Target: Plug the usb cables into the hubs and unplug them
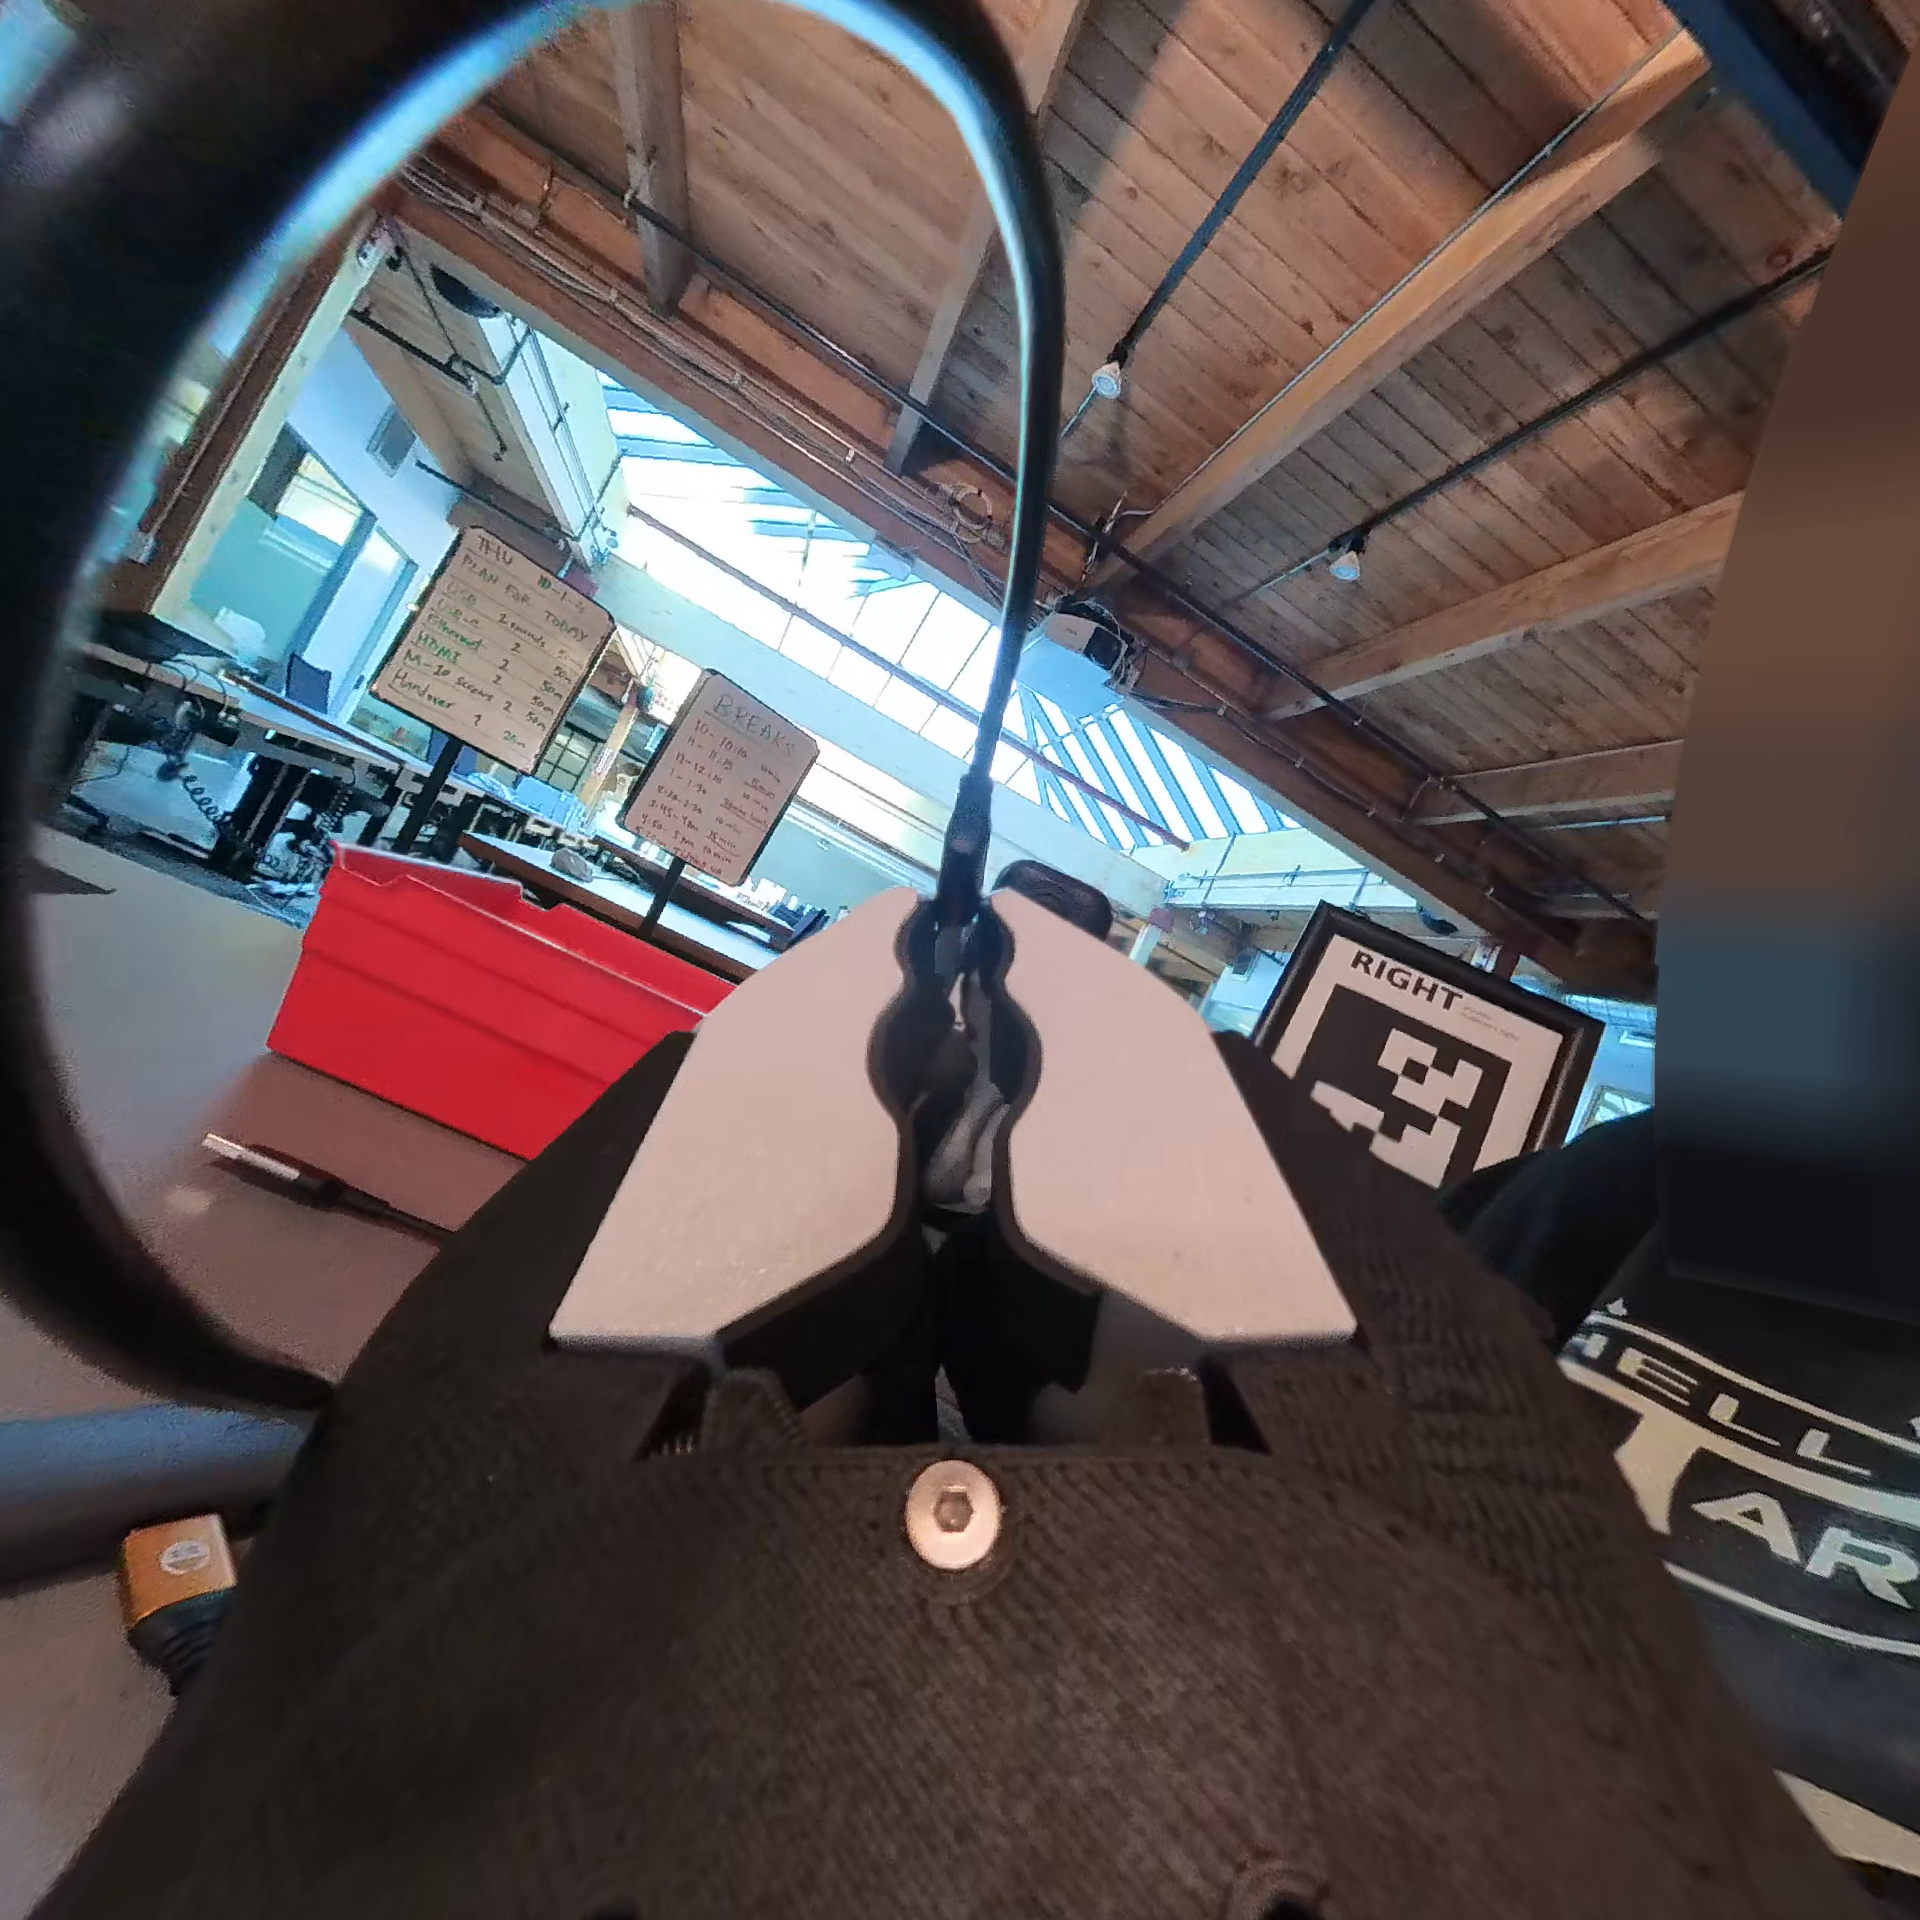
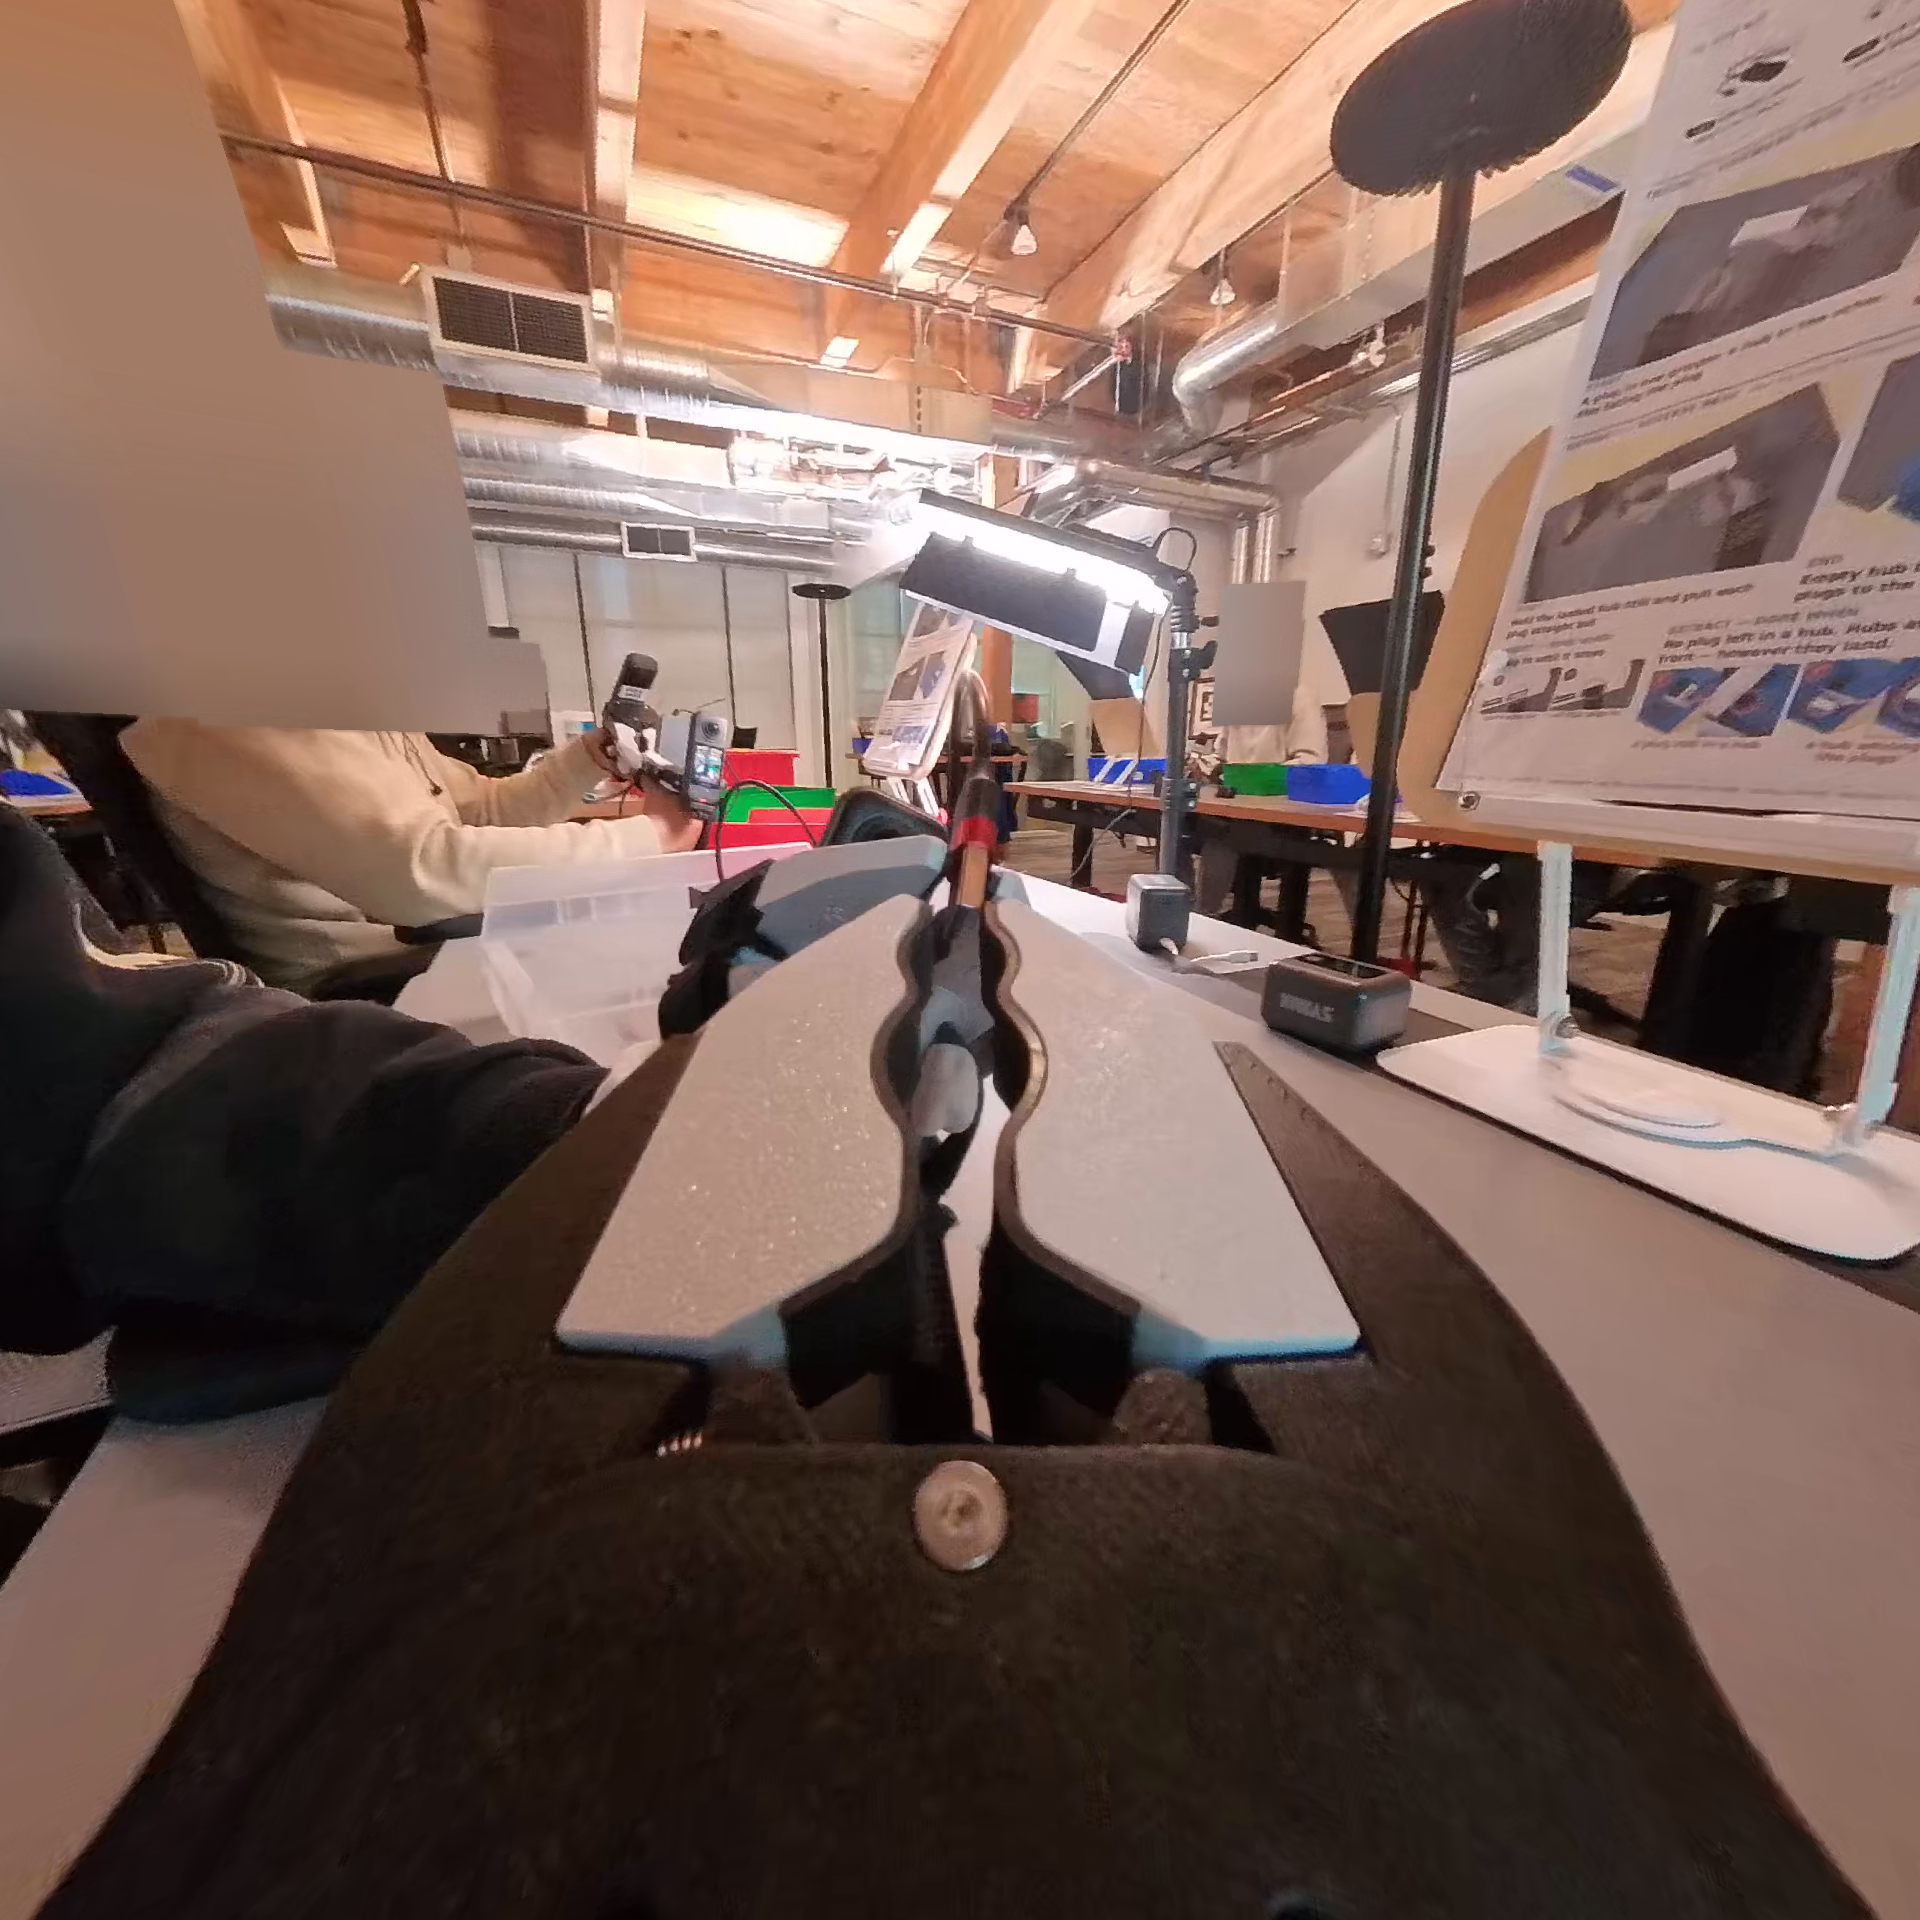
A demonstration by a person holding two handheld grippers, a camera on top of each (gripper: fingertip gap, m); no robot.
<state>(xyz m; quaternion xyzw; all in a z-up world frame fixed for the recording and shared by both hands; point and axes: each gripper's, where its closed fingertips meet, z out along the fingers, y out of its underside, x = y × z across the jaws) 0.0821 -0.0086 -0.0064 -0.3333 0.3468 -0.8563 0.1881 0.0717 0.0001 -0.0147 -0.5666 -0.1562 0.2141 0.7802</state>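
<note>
Grey foam pads of the left gripper [image 1: 961,935] are pressed together on a thin black cable [image 1: 1039,416] near its strain relief, and the cable arcs up and loops back over the camera; the right gripper [image 2: 961,914] is likewise pinched on a copper-coloured plug with a red band [image 2: 975,862] that pokes up past its tips. No hub shows clearly in either view, so I cannot tell whether anything is plugged in; probably mid-cycle. Farther off, a loose plug [image 1: 255,1155] lies on the grey table [image 1: 156,997] before a red bin [image 1: 468,997].
</note>
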